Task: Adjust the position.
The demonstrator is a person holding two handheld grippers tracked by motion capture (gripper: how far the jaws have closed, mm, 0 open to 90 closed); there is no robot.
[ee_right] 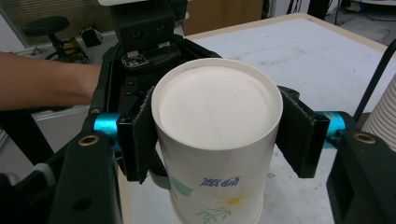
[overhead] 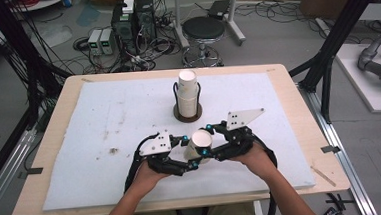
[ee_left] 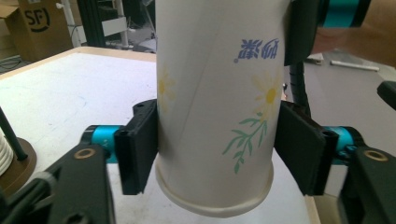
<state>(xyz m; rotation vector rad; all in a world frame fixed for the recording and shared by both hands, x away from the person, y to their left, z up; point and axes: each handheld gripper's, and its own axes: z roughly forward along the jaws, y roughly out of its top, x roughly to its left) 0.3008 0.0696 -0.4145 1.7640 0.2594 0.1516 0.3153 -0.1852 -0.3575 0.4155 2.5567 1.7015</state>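
Observation:
A white paper cup (overhead: pixel 201 144) with a daisy print and blue lettering lies tilted above the white mat, held between both grippers. My left gripper (overhead: pixel 190 151) comes in from the left. In the left gripper view its pads (ee_left: pixel 140 149) press both sides of the cup (ee_left: pixel 210 93) near the rolled rim, which points toward that camera. My right gripper (overhead: pixel 211 141) comes in from the right. In the right gripper view its pads (ee_right: pixel 299 135) clamp the cup (ee_right: pixel 215 107) near its closed base, which faces that camera.
A stack of paper cups (overhead: pixel 188 95) stands in a black wire holder on a brown round base (overhead: pixel 187 118) at the mat's far middle. The white mat (overhead: pixel 105 142) covers a wooden table (overhead: pixel 54 126). A stool (overhead: pixel 203 31) and computer boxes (overhead: pixel 133 21) stand on the floor beyond.

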